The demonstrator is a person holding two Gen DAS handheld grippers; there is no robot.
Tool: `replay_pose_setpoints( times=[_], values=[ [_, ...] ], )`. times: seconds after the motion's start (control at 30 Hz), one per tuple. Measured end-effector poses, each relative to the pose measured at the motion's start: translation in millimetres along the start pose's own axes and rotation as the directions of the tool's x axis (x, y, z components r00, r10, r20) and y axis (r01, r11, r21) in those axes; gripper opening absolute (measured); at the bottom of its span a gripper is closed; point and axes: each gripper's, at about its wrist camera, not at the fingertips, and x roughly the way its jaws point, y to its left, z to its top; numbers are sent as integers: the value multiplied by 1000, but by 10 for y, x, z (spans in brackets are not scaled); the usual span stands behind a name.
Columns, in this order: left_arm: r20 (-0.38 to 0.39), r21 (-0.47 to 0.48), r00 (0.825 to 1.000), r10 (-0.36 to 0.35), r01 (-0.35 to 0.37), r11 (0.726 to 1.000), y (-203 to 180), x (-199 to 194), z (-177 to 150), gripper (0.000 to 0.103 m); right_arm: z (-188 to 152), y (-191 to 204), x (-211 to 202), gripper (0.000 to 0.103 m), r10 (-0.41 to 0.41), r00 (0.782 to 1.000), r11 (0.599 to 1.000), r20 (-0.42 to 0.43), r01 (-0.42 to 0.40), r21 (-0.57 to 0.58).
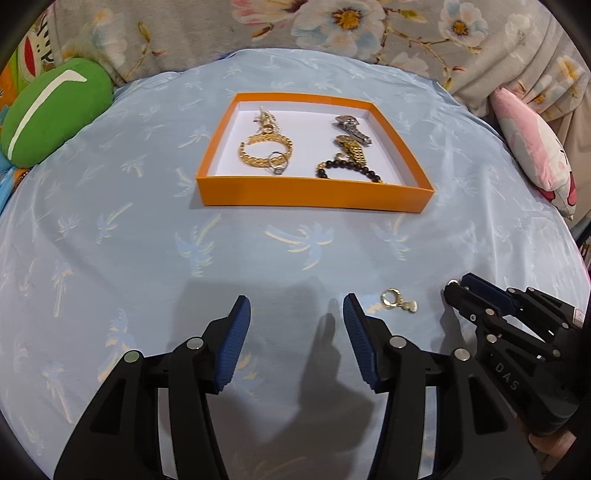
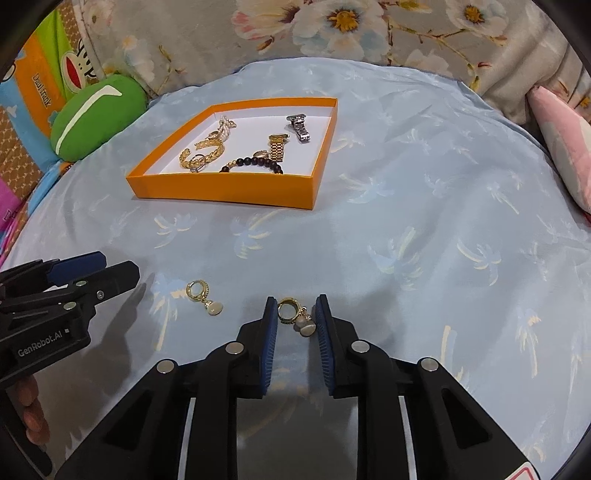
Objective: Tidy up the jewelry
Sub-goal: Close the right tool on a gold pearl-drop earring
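Observation:
An orange tray [image 1: 314, 194] [image 2: 221, 190] on the blue cloth holds a gold chain bracelet [image 1: 264, 149], a ring [image 1: 277, 162], a black bead bracelet [image 1: 347, 168] and two watches [image 1: 351, 127]. Two gold hoop earrings lie on the cloth. One earring [image 2: 295, 315] lies between the fingertips of my right gripper [image 2: 295, 314], which stands open around it. The other earring [image 2: 203, 295] [image 1: 399, 301] lies between the two grippers. My left gripper [image 1: 297, 314] is open and empty, just left of that earring.
A green cushion [image 1: 51, 110] lies at the back left and a pink cushion [image 1: 535, 147] at the back right. Floral fabric [image 1: 295, 29] runs along the far edge. The blue palm-print cloth [image 1: 110, 229] covers the surface.

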Motion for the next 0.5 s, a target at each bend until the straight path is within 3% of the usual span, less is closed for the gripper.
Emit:
replay_pose_setpoints(
  times=[0.5],
  values=[
    [-30,82,999,-31,33,996,-496,204,7,50,-48,-310,-217,14,29,999,993,34,-33,110]
  ],
)
